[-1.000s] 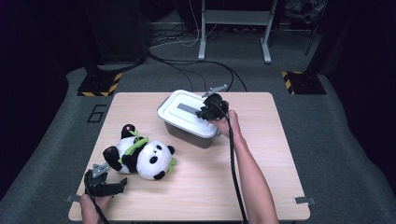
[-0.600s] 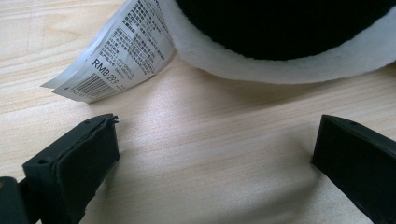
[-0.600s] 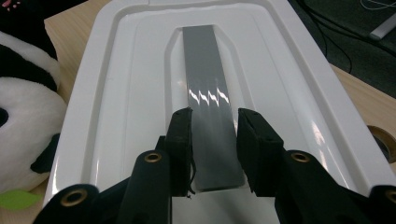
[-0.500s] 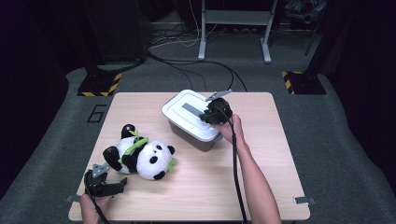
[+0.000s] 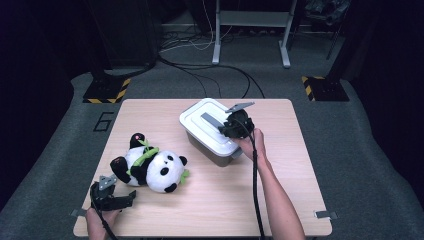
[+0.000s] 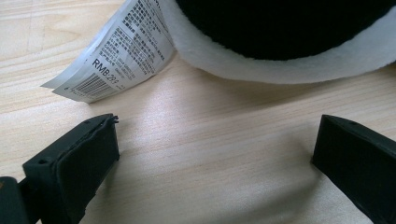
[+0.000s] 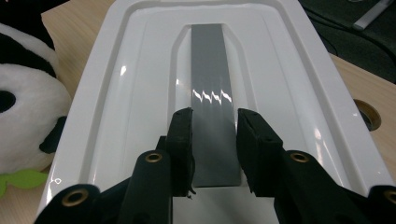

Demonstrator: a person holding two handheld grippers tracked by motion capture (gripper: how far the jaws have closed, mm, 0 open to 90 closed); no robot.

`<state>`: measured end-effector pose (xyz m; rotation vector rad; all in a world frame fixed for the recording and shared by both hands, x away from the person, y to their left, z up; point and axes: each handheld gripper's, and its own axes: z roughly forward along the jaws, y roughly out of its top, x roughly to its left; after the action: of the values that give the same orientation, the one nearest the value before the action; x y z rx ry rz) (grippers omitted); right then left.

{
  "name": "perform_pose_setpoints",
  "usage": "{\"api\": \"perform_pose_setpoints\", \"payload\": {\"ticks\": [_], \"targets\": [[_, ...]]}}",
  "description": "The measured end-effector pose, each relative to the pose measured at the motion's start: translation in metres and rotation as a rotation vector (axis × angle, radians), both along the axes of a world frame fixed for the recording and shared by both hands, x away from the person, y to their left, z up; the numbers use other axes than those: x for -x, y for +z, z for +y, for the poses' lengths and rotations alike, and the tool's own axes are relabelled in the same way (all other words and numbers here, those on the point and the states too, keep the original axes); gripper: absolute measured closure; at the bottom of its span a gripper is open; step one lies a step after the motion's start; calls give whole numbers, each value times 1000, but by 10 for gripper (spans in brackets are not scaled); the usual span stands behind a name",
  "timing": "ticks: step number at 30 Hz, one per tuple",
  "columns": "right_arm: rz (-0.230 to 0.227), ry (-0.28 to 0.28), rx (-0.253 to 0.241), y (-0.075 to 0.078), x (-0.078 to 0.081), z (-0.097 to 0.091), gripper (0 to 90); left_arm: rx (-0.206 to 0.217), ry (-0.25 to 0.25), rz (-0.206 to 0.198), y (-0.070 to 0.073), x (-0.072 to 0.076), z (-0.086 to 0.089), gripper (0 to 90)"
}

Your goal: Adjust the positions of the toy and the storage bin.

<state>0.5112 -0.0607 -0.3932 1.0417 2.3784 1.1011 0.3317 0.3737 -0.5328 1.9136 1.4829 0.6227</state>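
This looks like a lab or recording studio: dark walls all round, grey carpet floor (image 5: pixel 350 150), and a lone wooden tabletop (image 5: pixel 210 210) lit from above. Black cables (image 5: pixel 210 70) snake across the floor behind it. Yellow-and-black hazard-striped bases (image 5: pixel 102 92) sit at both sides, a grey metal stand (image 5: pixel 250 30) at the back, and a "6" (image 5: pixel 104 121) marks the carpet.

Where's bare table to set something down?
Free: the table right of the right forearm, the front strip between the panda and that forearm, and the far-left corner behind the panda. Crowded: around the bin and the left hand-held gripper by the panda.
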Motion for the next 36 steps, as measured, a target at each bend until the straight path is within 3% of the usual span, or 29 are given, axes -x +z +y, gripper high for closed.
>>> {"api": "perform_pose_setpoints", "payload": {"ticks": [13, 18, 24, 27, 32, 36], "targets": [[0, -61, -8, -1, 27, -16, 669, 0, -8, 1, 0, 0, 0, 0], [-7, -58, -3, -1, 33, -18, 668, -1, -9, 1, 0, 0, 0, 0], [9, -44, 26, 3, 26, -15, 658, -3, -13, 1, 0, 0, 0, 0], [27, -39, 43, 5, 16, -9, 613, -3, -13, 2, 0, 0, 0, 0], [19, 0, 78, 7, 2, 2, 637, 1, -12, 2, 0, 0, 0, 0], [25, -3, 56, 6, -2, 5, 666, -6, -14, 1, 0, 0, 0, 0]]}}
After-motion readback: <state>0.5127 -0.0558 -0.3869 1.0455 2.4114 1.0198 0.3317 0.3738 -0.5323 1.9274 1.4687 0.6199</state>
